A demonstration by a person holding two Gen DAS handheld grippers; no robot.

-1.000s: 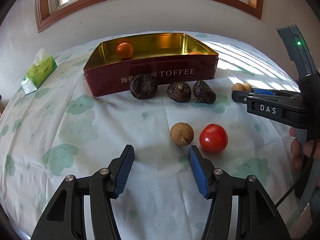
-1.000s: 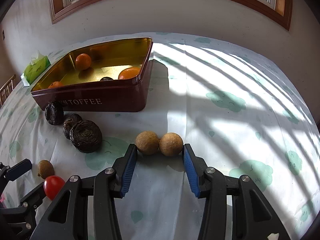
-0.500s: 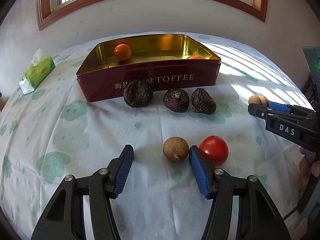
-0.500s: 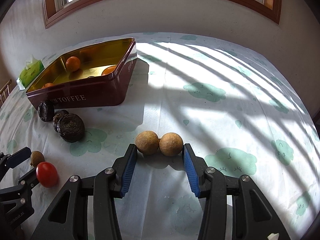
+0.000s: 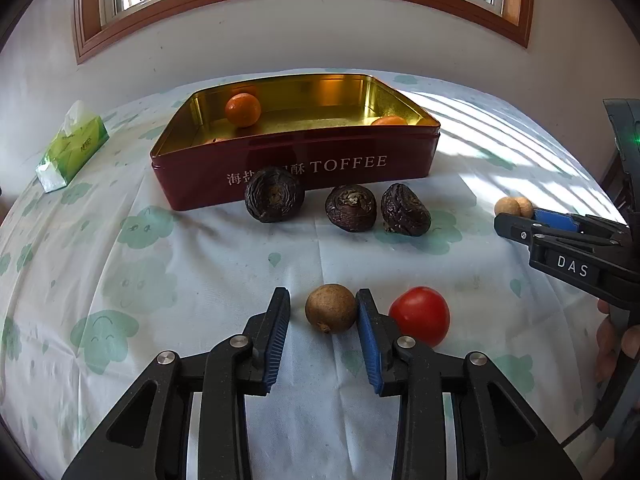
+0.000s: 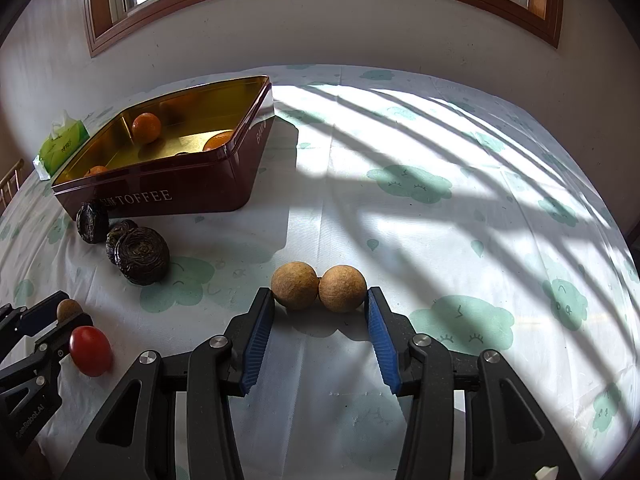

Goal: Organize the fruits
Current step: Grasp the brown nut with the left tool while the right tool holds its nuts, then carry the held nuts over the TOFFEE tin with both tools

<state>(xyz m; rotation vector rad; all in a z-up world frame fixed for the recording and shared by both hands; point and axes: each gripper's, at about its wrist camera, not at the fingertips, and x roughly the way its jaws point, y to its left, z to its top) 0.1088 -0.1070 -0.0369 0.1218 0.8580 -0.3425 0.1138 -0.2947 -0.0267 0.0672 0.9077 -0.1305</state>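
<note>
Sunlight from a barred window striped a cloud-print cloth over the surface (image 6: 400,208). At lower centre, the left claw (image 5: 322,312) was closing on a brown longan (image 5: 331,309), one pad touching, the other just short. The right claw (image 6: 320,306) clenched two longans (image 6: 319,287) side by side. A tomato (image 5: 420,316) just right of the left claw might be nudged and roll; the paired longans could squirt apart. The red tin (image 5: 296,164) upper centre, holding oranges (image 5: 243,109), read "TOFFEE"; the right claw bore "DAS".
</note>
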